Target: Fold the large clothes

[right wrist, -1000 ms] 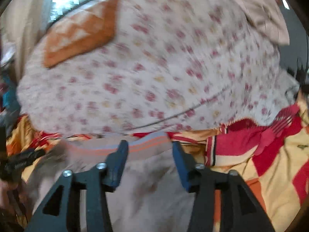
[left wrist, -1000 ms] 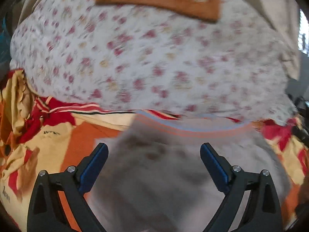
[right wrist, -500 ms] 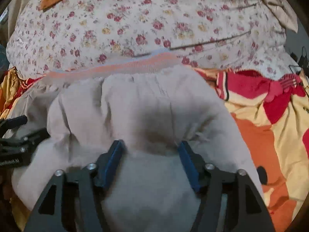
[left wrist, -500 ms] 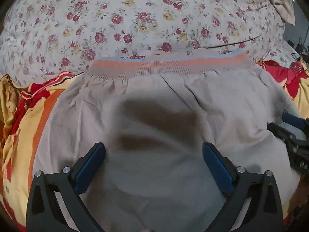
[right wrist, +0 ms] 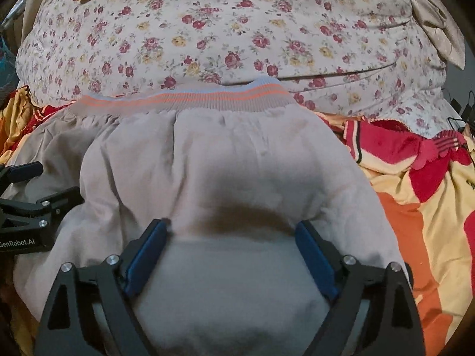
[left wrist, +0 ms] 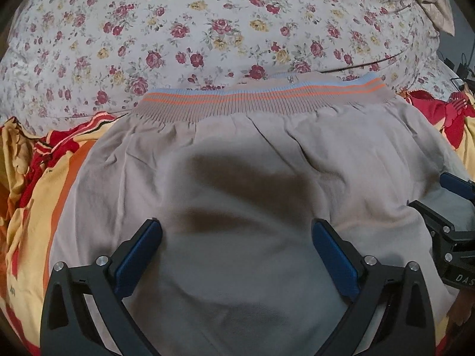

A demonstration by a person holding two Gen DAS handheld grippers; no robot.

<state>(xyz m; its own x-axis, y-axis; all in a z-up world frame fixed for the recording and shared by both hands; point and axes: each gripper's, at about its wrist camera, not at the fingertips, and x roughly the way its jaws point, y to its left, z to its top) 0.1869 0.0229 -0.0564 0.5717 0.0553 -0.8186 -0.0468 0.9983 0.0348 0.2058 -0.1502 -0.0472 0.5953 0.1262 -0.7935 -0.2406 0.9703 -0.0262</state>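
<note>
The grey trousers [left wrist: 237,154] lie spread on the bed, striped waistband [left wrist: 264,98] against the flowered quilt [left wrist: 207,29]. The left tool [left wrist: 236,230] stands wide apart above them; the right tool [right wrist: 231,228] is opening, gripping nothing.

Taupe garment [left wrist: 252,160]: soft matt woven cloth, lightly creased; in the right wrist view [right wrist: 237,163] the surface looks fuzzier, fleece-like. Its waistband [left wrist: 264,99] is ribbed knit with orange and pale blue stripes. Floral sheet [left wrist: 207,29]: thin matt printed cotton, smooth. Red-yellow-orange blanket [right wrist: 415,192]: plush, slight sheen. Left gripper [left wrist: 237,237] and right gripper [right wrist: 231,233]: matt black plastic frames, bright metal screws, blue rubbery pads [left wrist: 139,255].
</note>
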